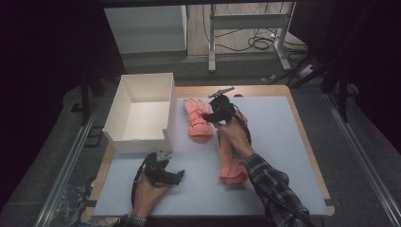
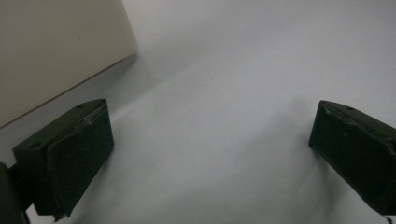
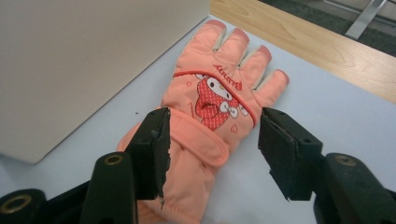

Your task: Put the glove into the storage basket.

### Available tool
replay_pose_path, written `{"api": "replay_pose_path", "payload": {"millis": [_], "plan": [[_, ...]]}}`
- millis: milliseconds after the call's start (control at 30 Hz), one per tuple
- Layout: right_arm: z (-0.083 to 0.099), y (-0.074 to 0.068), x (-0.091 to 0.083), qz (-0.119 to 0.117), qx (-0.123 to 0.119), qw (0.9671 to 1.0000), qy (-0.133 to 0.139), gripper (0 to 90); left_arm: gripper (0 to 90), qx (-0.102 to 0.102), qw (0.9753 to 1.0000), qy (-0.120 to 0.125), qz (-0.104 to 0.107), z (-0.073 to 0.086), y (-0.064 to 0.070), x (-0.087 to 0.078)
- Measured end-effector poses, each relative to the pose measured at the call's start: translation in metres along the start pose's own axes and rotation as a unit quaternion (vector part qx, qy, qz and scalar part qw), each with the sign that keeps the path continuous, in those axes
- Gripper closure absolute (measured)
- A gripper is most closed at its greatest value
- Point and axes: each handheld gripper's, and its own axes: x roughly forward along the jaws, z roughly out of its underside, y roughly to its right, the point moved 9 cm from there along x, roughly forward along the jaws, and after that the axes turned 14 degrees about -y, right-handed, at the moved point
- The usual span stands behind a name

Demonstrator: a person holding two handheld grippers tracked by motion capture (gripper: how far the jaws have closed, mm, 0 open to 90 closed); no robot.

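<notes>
Two orange-pink gloves lie on the pale mat. The far glove (image 1: 197,119) (image 3: 212,112) lies flat beside the white box, fingers pointing away, with a cartoon print on its back. My right gripper (image 1: 211,115) (image 3: 212,151) is open and straddles this glove around its wrist strap, one jaw on each side. The near glove (image 1: 231,166) lies partly under the person's right forearm. My left gripper (image 1: 174,177) (image 2: 210,154) is open over bare mat near the front, nothing between its jaws.
An open white box (image 1: 139,137) (image 2: 51,51) (image 3: 70,60) stands at the mat's left side, close to the far glove. The wooden table edge (image 1: 302,137) (image 3: 303,46) frames the mat. Table legs and cables (image 1: 257,40) lie on the floor beyond.
</notes>
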Motion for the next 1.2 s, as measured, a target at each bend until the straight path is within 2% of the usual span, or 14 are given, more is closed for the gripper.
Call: {"api": "replay_pose_path", "payload": {"millis": [67, 167, 300, 400, 500, 633, 700, 733, 767, 800, 867, 967, 1033, 1200], "plan": [[-0.002, 0.000, 0.003, 0.001, -0.002, 1.0000, -0.002, 45.8, 0.0, 0.000, 1.0000, 0.000, 0.000, 0.000, 0.000, 0.000], [-0.010, -0.001, 0.023, -0.002, -0.003, 0.9998, -0.022, 46.2, 0.0, 0.000, 1.0000, 0.000, 0.001, 0.000, 0.000, 0.000], [-0.014, 0.001, 0.036, -0.007, 0.007, 0.9995, -0.031, 45.7, 0.0, 0.000, 1.0000, 0.000, 0.000, 0.000, 0.000, 0.000], [-0.018, 0.004, 0.054, -0.007, 0.018, 0.9989, -0.044, 41.2, 0.0, -0.001, 1.0000, 0.000, 0.001, 0.000, 0.000, 0.000], [-0.020, 0.005, 0.064, -0.006, 0.021, 0.9984, -0.051, 39.0, 0.0, 0.000, 1.0000, 0.000, 0.001, 0.000, 0.000, 0.000], [-0.021, 0.005, 0.072, -0.008, 0.023, 0.9975, -0.066, 40.9, 0.0, 0.000, 1.0000, 0.000, 0.000, 0.000, 0.000, 0.000], [-0.021, 0.004, 0.077, -0.005, 0.021, 0.9968, -0.076, 47.5, 0.0, 0.000, 1.0000, 0.000, 0.000, 0.000, 0.000, 0.000], [-0.020, 0.004, 0.080, -0.005, 0.021, 0.9962, -0.085, 54.0, 0.0, 0.000, 1.0000, 0.000, 0.000, 0.000, 0.000, 0.000], [-0.020, 0.004, 0.080, -0.005, 0.021, 0.9962, -0.085, 54.0, 0.0, 0.000, 1.0000, 0.000, 0.000, 0.000, 0.000, 0.000], [-0.019, 0.003, 0.082, -0.012, 0.028, 0.9957, -0.087, 61.1, 0.0, 0.000, 1.0000, 0.000, 0.000, 0.000, 0.000, 0.000], [-0.019, 0.003, 0.082, -0.013, 0.029, 0.9957, -0.087, 63.9, 0.0, 0.000, 1.0000, 0.000, 0.000, 0.000, 0.000, 0.000], [-0.019, 0.003, 0.080, -0.010, 0.026, 0.9957, -0.088, 79.1, 0.0, 0.000, 1.0000, 0.000, 0.000, 0.000, 0.000, 0.000], [-0.019, 0.004, 0.078, -0.007, 0.022, 0.9958, -0.088, 83.6, 0.0, 0.000, 1.0000, 0.000, 0.000, 0.000, 0.000, 0.000], [-0.023, 0.002, 0.068, -0.005, 0.016, 0.9963, -0.084, 85.9, 0.0, 0.000, 1.0000, 0.000, 0.000, 0.000, 0.000, 0.000]]}}
